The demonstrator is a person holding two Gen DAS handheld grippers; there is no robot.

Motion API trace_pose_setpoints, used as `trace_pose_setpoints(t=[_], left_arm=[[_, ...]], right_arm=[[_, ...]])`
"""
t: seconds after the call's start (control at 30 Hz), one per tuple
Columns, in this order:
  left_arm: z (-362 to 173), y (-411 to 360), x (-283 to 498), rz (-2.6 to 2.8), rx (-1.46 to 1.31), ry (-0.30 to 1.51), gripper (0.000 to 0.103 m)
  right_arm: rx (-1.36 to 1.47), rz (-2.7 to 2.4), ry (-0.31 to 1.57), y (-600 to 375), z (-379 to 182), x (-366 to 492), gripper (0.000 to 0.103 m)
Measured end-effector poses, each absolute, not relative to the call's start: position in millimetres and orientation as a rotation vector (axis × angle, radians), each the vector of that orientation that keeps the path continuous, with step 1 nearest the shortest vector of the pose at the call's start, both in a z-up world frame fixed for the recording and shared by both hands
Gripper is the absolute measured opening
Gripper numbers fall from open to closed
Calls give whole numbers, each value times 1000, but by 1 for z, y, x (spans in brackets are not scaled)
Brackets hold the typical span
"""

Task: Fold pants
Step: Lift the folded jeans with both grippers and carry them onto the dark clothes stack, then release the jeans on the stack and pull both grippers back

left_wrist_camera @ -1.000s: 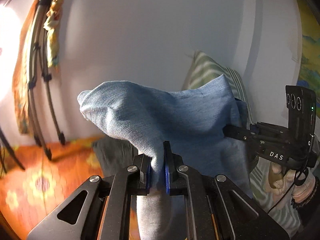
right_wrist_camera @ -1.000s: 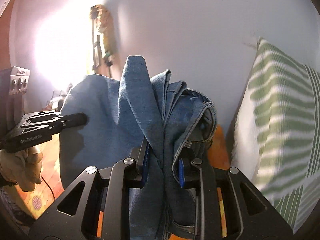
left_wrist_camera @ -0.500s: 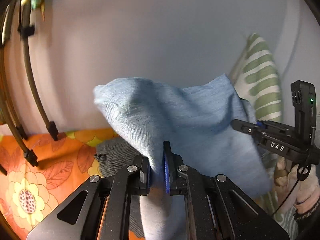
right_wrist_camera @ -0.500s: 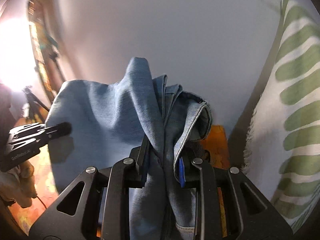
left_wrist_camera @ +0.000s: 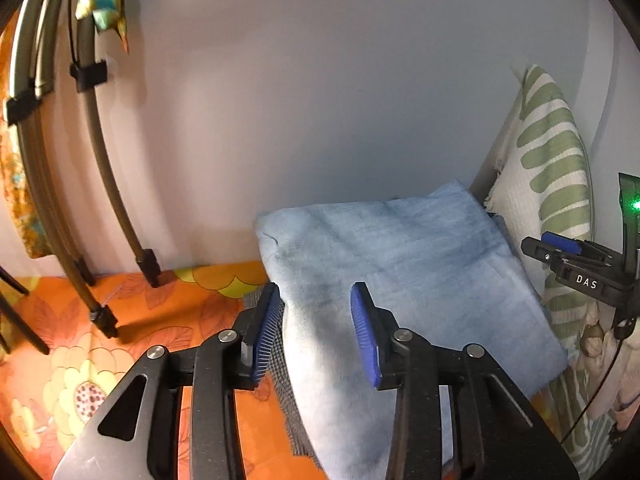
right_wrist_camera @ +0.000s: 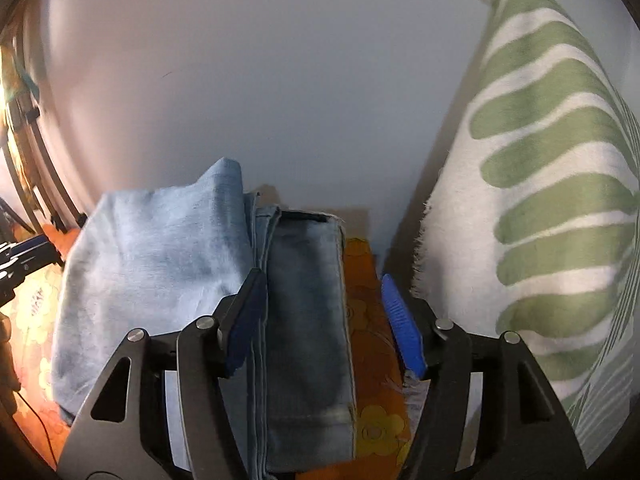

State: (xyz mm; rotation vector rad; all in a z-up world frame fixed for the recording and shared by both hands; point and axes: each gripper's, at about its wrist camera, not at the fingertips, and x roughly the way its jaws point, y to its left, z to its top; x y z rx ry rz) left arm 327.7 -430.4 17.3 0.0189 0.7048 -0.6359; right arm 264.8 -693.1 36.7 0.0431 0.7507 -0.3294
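The light blue denim pants [left_wrist_camera: 400, 264] lie folded in a flat stack on the orange flowered bedsheet [left_wrist_camera: 80, 360], close to the wall. My left gripper [left_wrist_camera: 316, 320] is over the stack's left edge. Its jaws are opening, with cloth lying between them but not pinched. In the right wrist view the pants [right_wrist_camera: 160, 264] show a darker folded layer on their right side. My right gripper [right_wrist_camera: 324, 320] straddles that layer and its jaws are opening too, the pads off the cloth. Each gripper also shows in the other's view: right gripper [left_wrist_camera: 556, 246], left gripper [right_wrist_camera: 24, 252].
A green-and-white striped pillow [right_wrist_camera: 540, 200] leans on the wall just right of the pants. A dark grey checked garment [left_wrist_camera: 280, 380] lies under the stack's left edge. Brown folded stand legs [left_wrist_camera: 80, 200] lean on the wall at the left. A hand [left_wrist_camera: 600, 344] holds the right gripper.
Both grippers came down and forward with the pants, which now rest flat on the bed. Both sets of jaws, clamped on denim before, have parted and let go.
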Motion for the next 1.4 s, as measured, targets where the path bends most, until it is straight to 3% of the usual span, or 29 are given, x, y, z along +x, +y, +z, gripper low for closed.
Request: trace_pose_setpoints(t=[0.17, 0.23, 0.3, 0.53, 0.8, 1.4], left_arm=[[35, -416, 300, -649, 32, 678, 42], [44, -407, 283, -658, 36, 665, 43], [52, -397, 265, -665, 42, 647, 53], [75, -354, 184, -699, 63, 577, 67], [81, -310, 107, -711, 55, 553, 79], [56, -279, 38, -690, 93, 577, 81]], right_arm=[[38, -333, 724, -675, 54, 232, 63], [52, -330, 703, -661, 63, 212, 69], [42, -330, 684, -647, 67, 193, 72], [21, -322, 585, -576, 75, 108, 90], [71, -321, 520, -519, 73, 27, 100], [106, -308, 498, -484, 62, -30, 102]])
